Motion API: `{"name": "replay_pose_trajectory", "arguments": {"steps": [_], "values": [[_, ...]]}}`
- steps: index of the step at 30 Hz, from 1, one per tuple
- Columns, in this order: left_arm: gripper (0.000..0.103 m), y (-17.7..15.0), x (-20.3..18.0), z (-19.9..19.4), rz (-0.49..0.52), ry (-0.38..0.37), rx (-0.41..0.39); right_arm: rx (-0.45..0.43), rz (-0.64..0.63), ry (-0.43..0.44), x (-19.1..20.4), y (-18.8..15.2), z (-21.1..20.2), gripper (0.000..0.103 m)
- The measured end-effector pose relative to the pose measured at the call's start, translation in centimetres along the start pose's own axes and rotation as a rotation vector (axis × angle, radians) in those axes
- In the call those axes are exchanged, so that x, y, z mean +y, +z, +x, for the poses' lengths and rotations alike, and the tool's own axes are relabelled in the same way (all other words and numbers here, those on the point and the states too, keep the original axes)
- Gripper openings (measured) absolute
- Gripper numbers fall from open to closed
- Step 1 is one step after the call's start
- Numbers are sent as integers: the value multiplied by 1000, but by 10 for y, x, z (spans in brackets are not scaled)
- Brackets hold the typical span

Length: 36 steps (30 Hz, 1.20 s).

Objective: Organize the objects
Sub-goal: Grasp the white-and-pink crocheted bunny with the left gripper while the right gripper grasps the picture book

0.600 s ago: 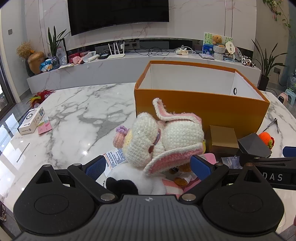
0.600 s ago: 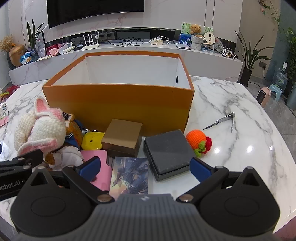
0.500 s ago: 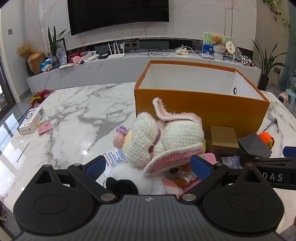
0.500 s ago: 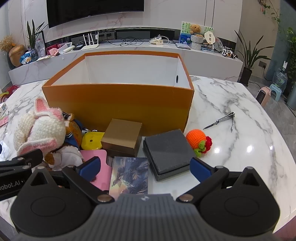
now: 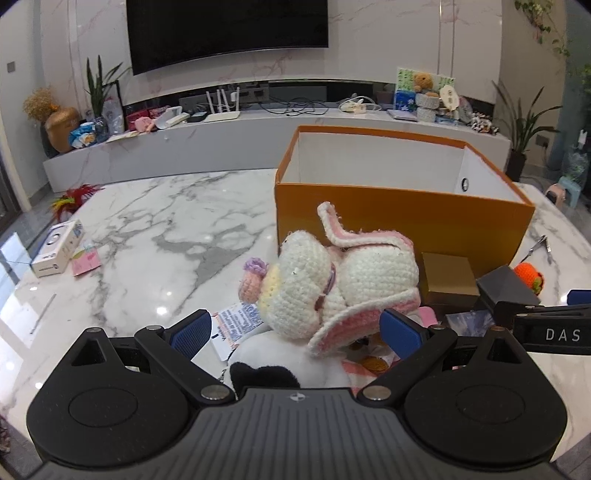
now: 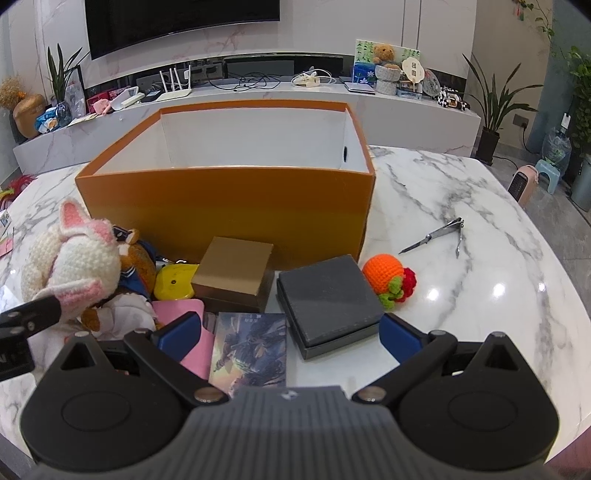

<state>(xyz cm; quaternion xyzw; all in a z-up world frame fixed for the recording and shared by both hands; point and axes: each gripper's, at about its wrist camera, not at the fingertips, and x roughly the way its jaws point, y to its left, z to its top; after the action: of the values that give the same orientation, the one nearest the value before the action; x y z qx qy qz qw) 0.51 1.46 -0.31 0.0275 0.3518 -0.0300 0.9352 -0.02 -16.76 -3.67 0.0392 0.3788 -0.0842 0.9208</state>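
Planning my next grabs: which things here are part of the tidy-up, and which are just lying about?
Likely for the job: orange box, crocheted bunny, gold box, dark grey box, crocheted orange, picture card, yellow case.

Probably lying about: nail clippers, small white carton, pink card.

Behind the marble table (image 5: 155,229) ran a long low shelf (image 6: 406,107) under a dark wall-mounted television (image 5: 225,29). On it sat a white router (image 6: 173,92), a tangle of cables (image 6: 255,81) and a small teddy bear (image 6: 384,53) (perched among jars and cards). A gold vase (image 5: 62,125) stood at the shelf's left end beside a potted plant (image 5: 98,85). Another potted plant (image 6: 491,107) stood on the floor to the right, near a pink heater (image 6: 524,182) and a water bottle (image 6: 556,147).
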Motion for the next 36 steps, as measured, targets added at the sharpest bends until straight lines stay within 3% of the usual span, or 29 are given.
{"name": "replay_pose_trajectory", "arguments": {"steps": [7,11,15,22,27,32,36], "values": [[103,10,5,8,2,-111,-47,5,25,13,-16,1,1,102],[103,16,-4,16,110,-154,-99,2,49,15,-30,1,-1,102],[103,15,-17,27,199,-179,-101,-2,71,21,-41,1,-3,102],[103,10,-31,46,267,-120,-75,9,77,51,-47,1,-1,102],[103,12,-29,56,238,-68,-41,20,85,41,-55,1,3,102],[103,13,-20,57,179,-72,-45,41,104,15,-66,1,11,102],[103,16,-12,55,121,-92,-45,88,141,87,-68,-2,18,102]]}}
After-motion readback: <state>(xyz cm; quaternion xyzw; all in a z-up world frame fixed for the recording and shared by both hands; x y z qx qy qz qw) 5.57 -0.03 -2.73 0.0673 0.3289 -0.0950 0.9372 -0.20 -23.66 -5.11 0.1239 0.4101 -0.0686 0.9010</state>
